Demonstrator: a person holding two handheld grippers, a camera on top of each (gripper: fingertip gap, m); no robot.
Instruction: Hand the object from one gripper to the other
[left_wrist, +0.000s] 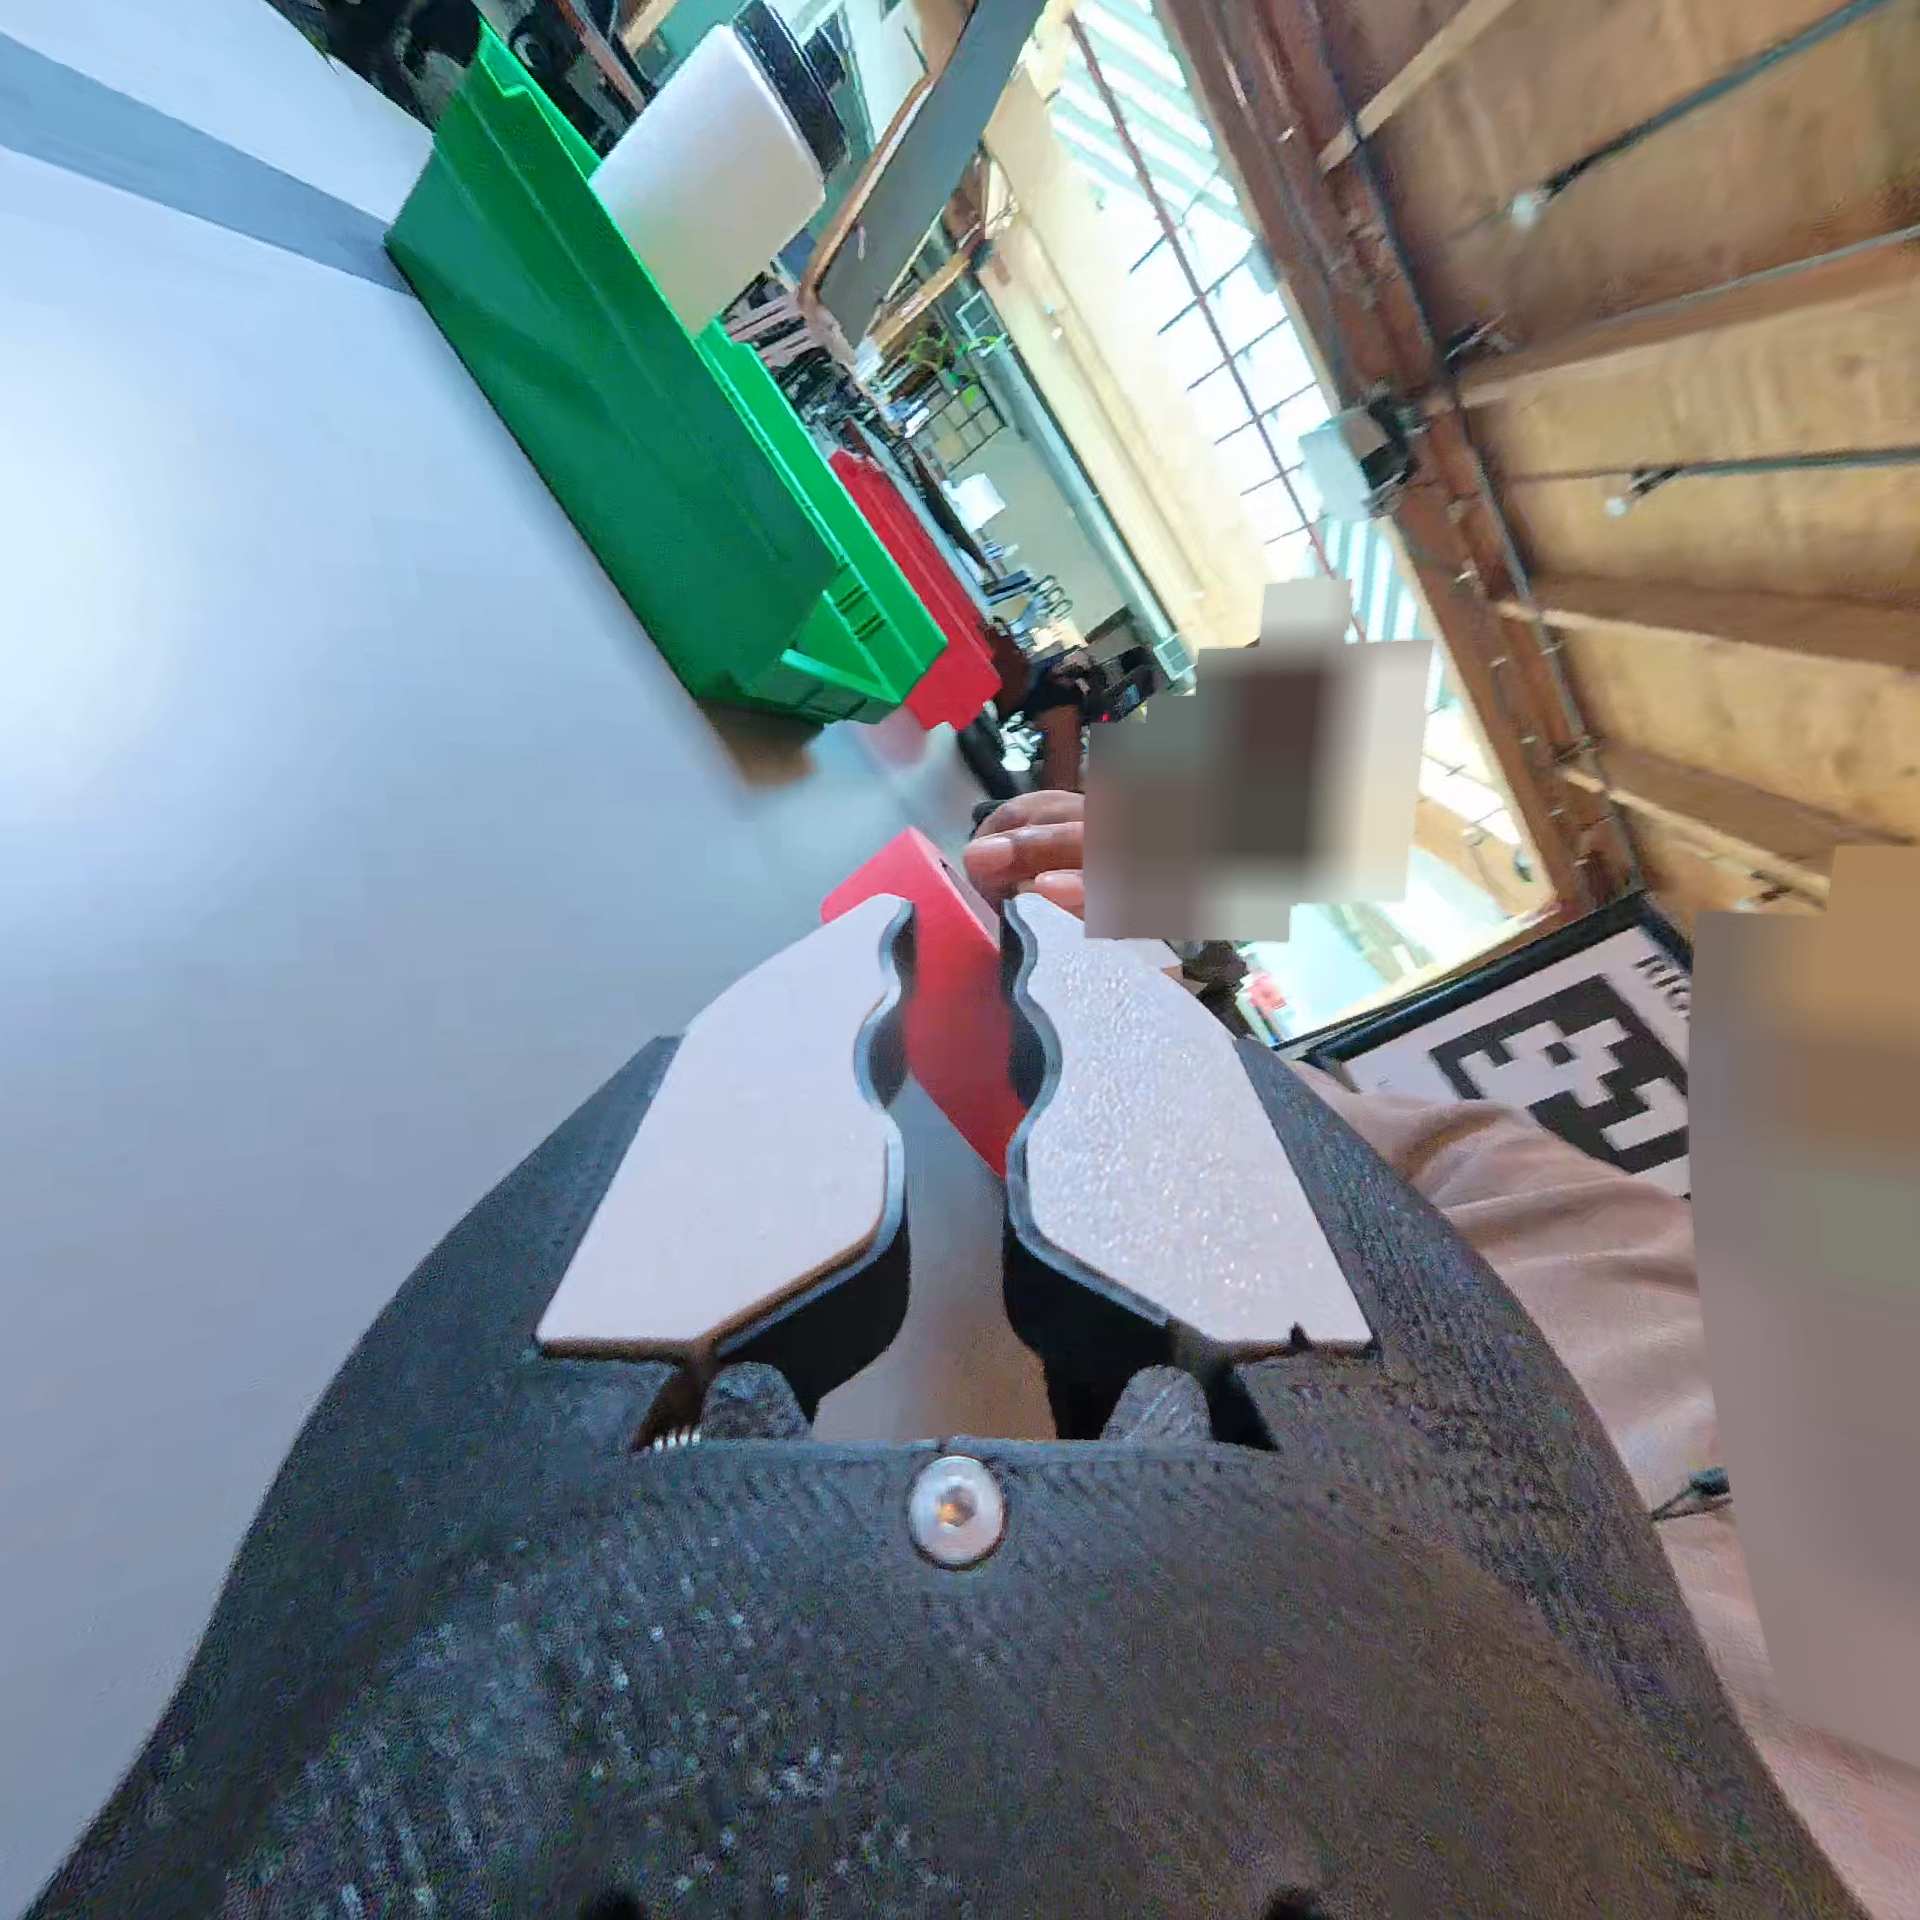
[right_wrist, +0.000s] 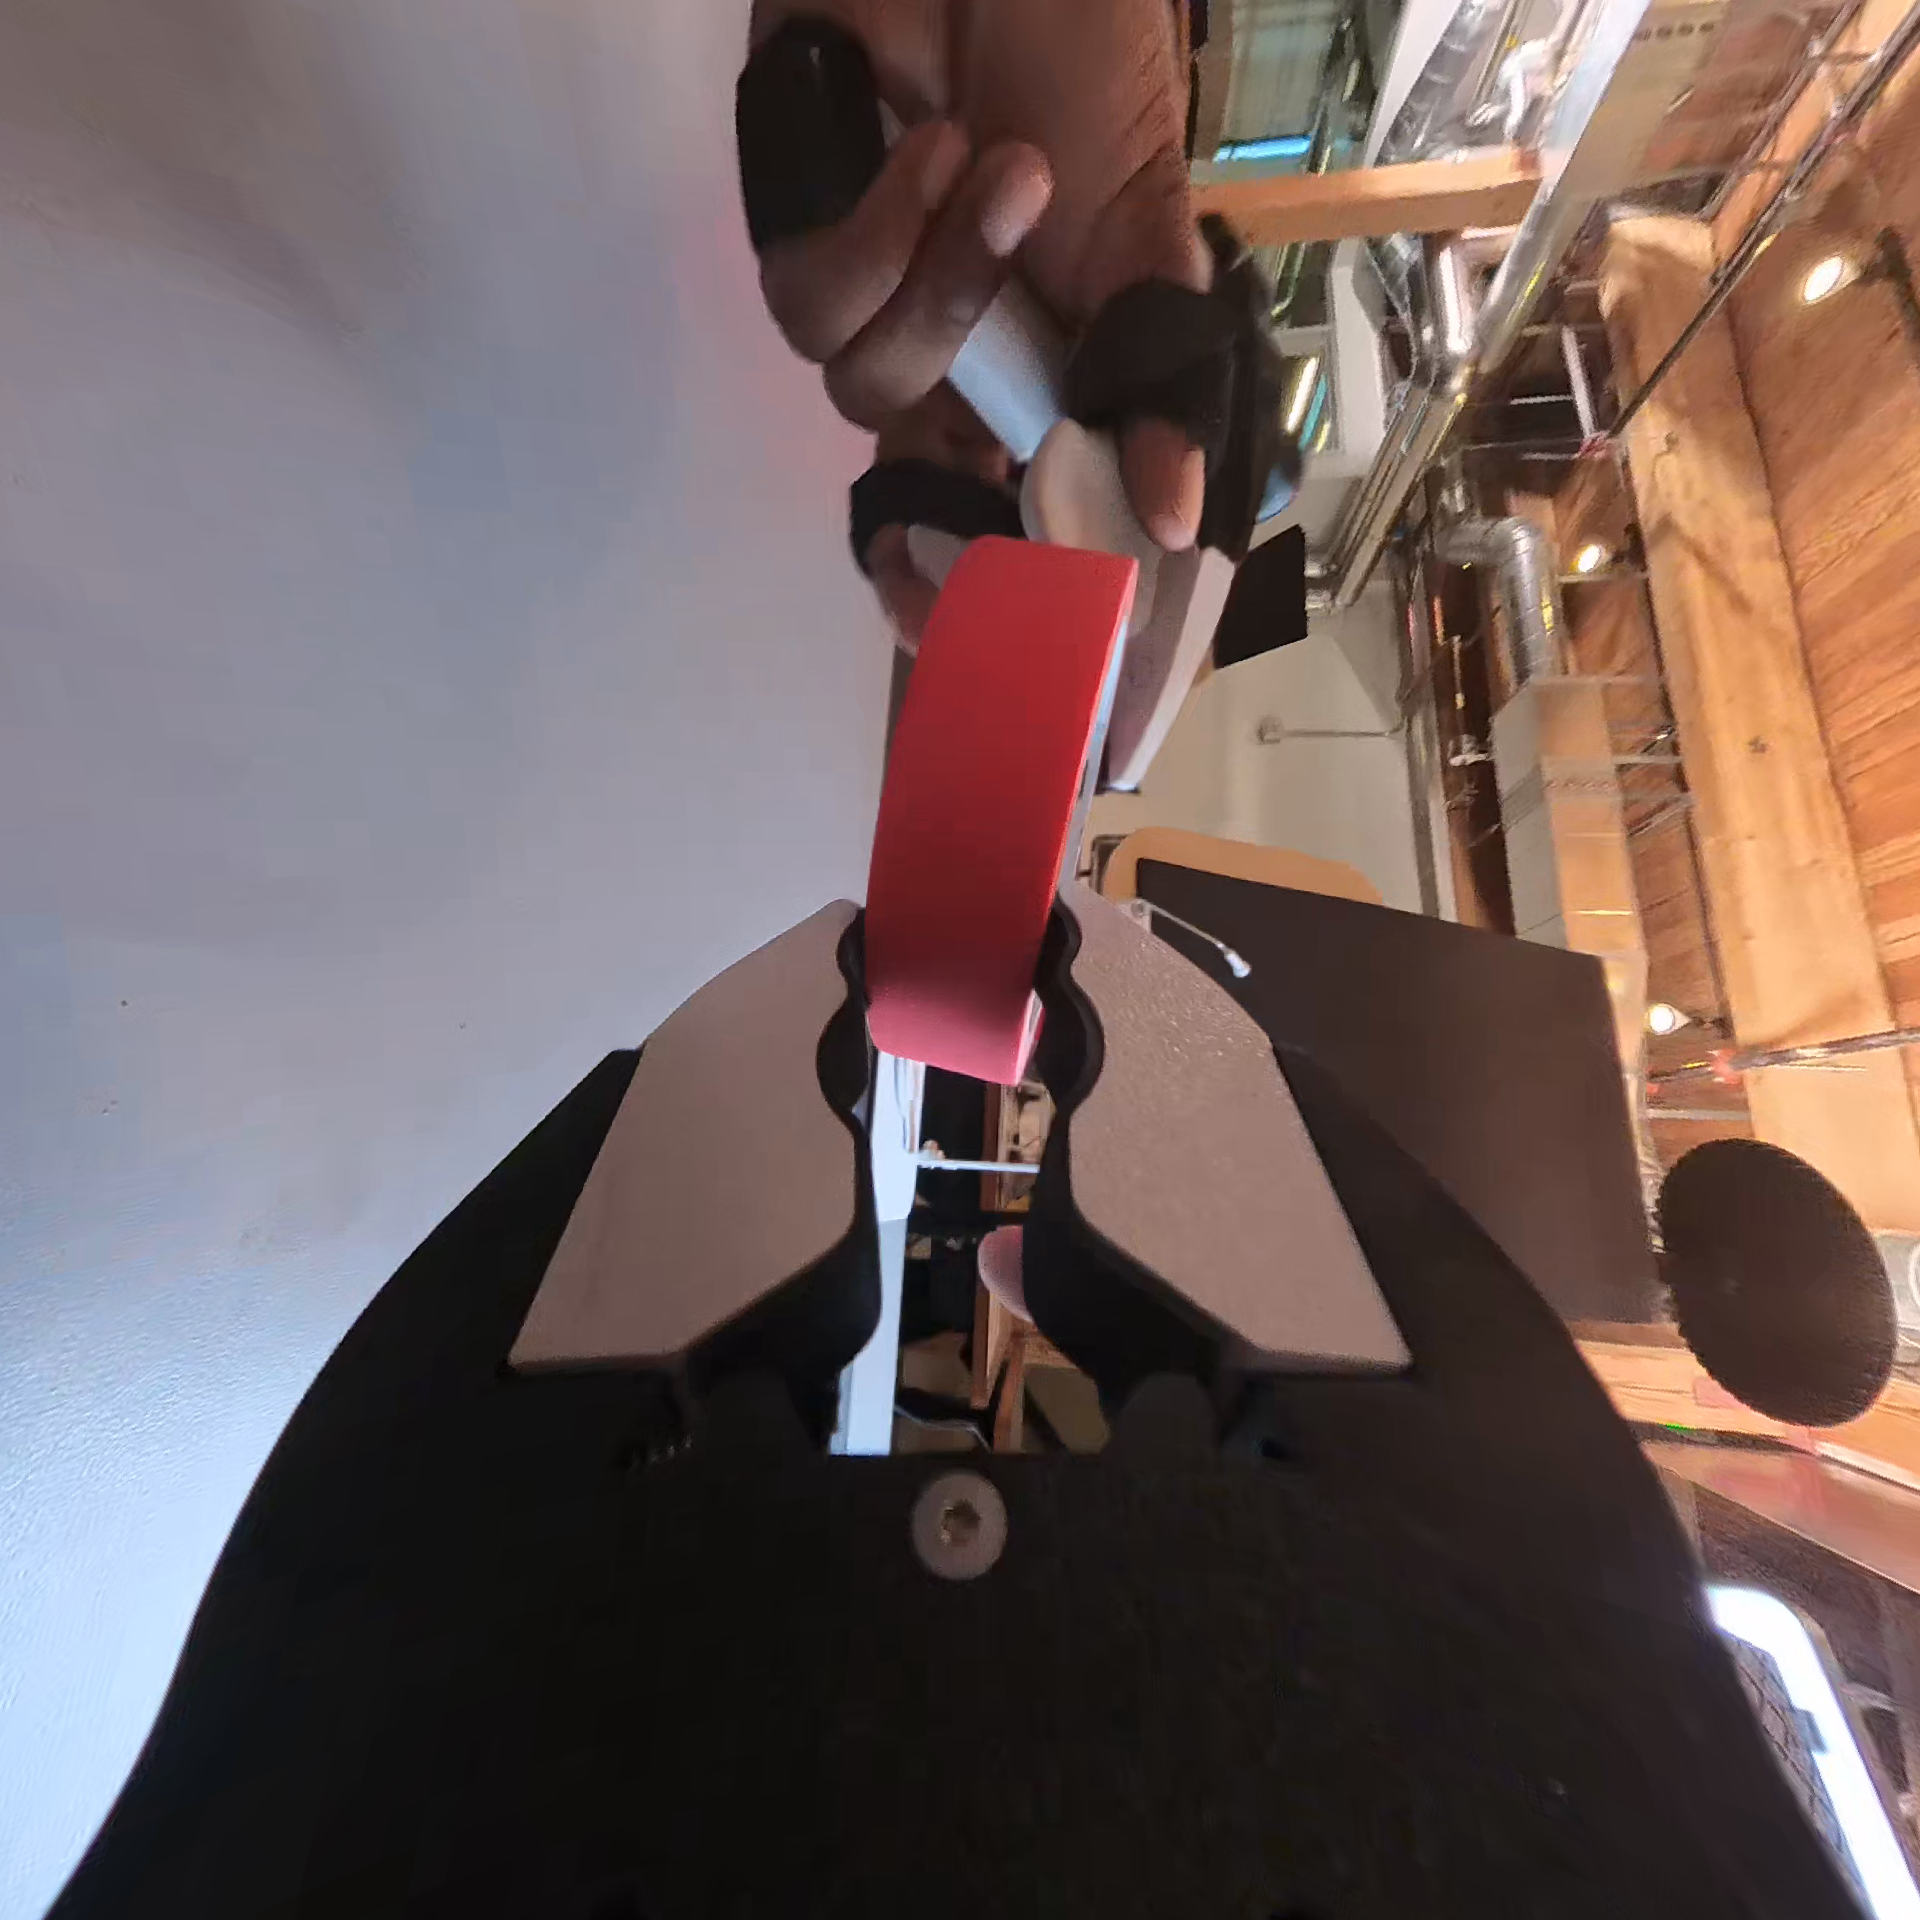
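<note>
A red tape roll (right_wrist: 987, 779) stands on edge between the two grippers, above the white table (right_wrist: 364, 623). My right gripper (right_wrist: 951, 925) is shut on the near end of the roll. The left gripper (right_wrist: 1008, 530), held by a hand (right_wrist: 935, 260), shows farther off with its pale pads on either side of the roll's far end. In the left wrist view the red roll (left_wrist: 961, 1039) fills the narrow gap between the fingers, and my left gripper (left_wrist: 956, 914) is shut on it. A hand (left_wrist: 1023, 847) shows just beyond; the right gripper is hidden there.
Green bins (left_wrist: 623, 416) and a red bin (left_wrist: 925, 592) stand at the far edge of the white table (left_wrist: 208, 727). A board with a black-and-white marker (left_wrist: 1558, 1060) is close on the right. A dark panel (right_wrist: 1403, 1091) stands beyond the right gripper.
</note>
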